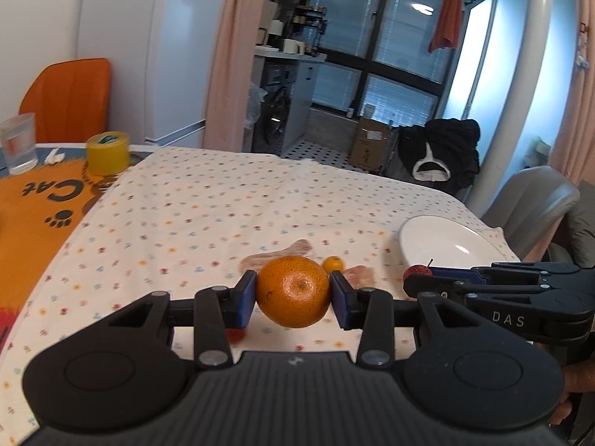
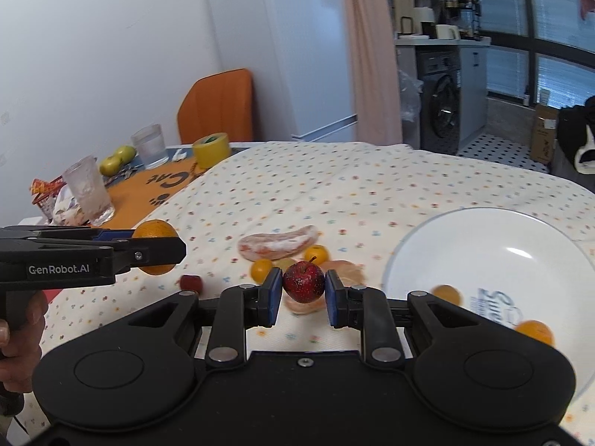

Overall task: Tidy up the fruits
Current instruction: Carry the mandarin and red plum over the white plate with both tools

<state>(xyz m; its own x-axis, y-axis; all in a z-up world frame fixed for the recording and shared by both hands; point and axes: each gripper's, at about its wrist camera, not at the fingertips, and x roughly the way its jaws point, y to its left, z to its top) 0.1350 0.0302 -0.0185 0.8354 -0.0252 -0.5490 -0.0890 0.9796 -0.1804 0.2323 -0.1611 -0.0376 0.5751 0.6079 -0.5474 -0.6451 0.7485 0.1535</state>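
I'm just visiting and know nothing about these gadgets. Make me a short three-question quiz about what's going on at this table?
1. True or false: the left gripper is shut on the orange.
2. What does the right gripper hold? A) a banana B) the small red fruit C) a glass
3. Fill in: the small orange fruits already lie in the white ____.

Key: 1 true; 2 B; 3 plate.
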